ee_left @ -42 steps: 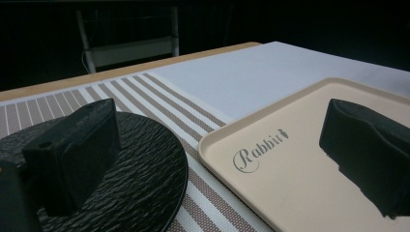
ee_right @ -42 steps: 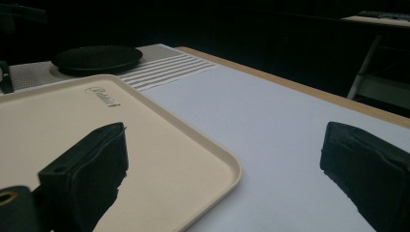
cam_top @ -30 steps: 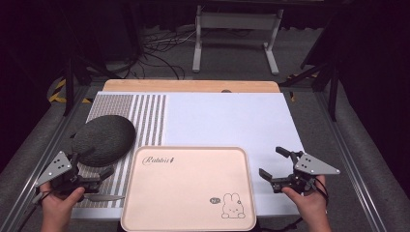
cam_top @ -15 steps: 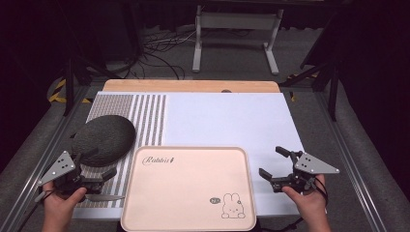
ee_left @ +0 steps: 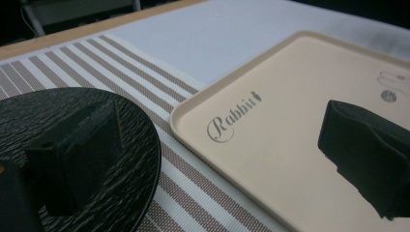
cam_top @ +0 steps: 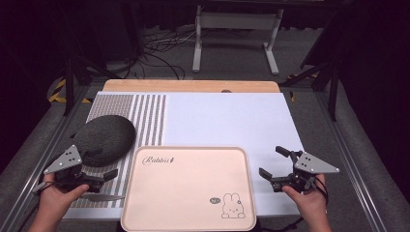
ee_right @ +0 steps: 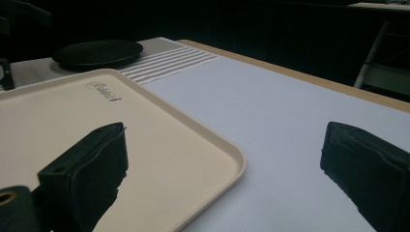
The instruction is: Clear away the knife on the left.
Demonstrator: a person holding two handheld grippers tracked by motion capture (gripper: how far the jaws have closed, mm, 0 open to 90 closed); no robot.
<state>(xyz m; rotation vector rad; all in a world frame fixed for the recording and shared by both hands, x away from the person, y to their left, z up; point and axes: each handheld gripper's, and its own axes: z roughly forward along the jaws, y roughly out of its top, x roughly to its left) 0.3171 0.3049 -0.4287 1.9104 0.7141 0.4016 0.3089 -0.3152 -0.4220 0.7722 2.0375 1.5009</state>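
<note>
Pale peach plastic fills the near edge of the table: the tray (cam_top: 188, 186), empty, lies between the two hands. The left gripper (cam_top: 99, 176) has slid a little nearer to the tray's left rim than a second ago; its jaws gape wide, holding nothing, one over the dark plate (cam_top: 104, 140) and one over the tray. The right gripper (cam_top: 273, 166) has not moved, equally wide and empty, straddling the tray's right rim. I judge the plate to be the next pick, bound for the tray. Farther off, the striped mat (cam_top: 145, 116) and white sheet (cam_top: 227, 121) lie bare.
</note>
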